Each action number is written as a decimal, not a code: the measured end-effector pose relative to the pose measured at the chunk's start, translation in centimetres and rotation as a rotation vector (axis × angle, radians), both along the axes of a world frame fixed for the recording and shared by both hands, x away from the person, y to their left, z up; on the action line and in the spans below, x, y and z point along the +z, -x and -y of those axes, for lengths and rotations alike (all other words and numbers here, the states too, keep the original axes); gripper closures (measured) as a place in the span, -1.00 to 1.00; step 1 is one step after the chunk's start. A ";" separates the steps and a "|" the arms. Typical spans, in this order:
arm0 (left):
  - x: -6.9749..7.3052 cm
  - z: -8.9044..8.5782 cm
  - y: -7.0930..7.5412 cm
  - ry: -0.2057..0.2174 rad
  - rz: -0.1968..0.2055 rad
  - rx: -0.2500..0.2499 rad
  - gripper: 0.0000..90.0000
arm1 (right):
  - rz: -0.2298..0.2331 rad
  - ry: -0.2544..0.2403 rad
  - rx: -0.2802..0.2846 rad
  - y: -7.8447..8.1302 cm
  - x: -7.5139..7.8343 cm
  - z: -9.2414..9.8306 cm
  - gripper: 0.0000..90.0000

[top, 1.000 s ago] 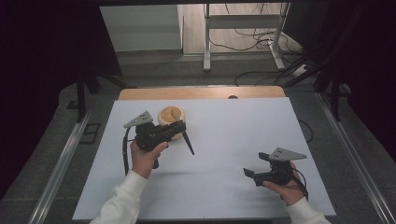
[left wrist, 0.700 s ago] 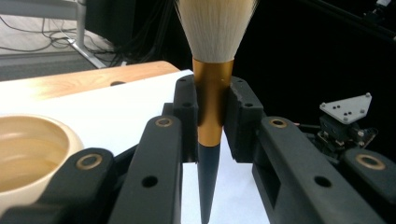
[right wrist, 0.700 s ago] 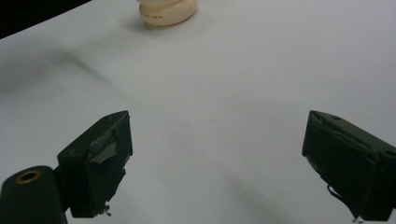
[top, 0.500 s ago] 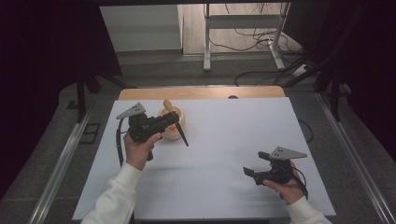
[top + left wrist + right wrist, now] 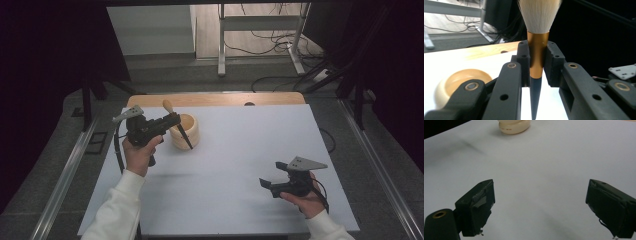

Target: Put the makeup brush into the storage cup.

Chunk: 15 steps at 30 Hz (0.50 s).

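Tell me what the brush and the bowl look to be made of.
Brush: soft pale bristles, likely hair or synthetic; a shiny gold collar that looks like metal; a dark, smooth, tapered handle, wood or plastic.
Bowl: pale, matte, thick-walled with a warm tan inside, probably turned wood.

Light: even, overhead, table (image 5: pixel 240 165) bright | Surround: dark, black at sides | Shadows: soft, faint | Blur: near jaws, bowl (image 5: pixel 461 82) soft in left gripper view
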<state>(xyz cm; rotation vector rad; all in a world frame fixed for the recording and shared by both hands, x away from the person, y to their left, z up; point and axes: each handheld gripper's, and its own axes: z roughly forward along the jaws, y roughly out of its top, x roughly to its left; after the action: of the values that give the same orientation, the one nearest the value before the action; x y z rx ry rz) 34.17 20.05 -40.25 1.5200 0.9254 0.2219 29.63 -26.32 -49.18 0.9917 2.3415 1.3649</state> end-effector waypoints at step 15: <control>0.8 -0.5 -2.4 -0.030 -0.001 0.052 0.71 | 0.000 0.002 0.007 0.0 -0.1 -0.1 -0.80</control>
<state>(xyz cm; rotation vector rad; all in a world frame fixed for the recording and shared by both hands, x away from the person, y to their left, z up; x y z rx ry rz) 36.58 20.57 -39.45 1.5245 0.9667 0.2736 29.66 -26.23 -49.26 0.9841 2.3484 1.3654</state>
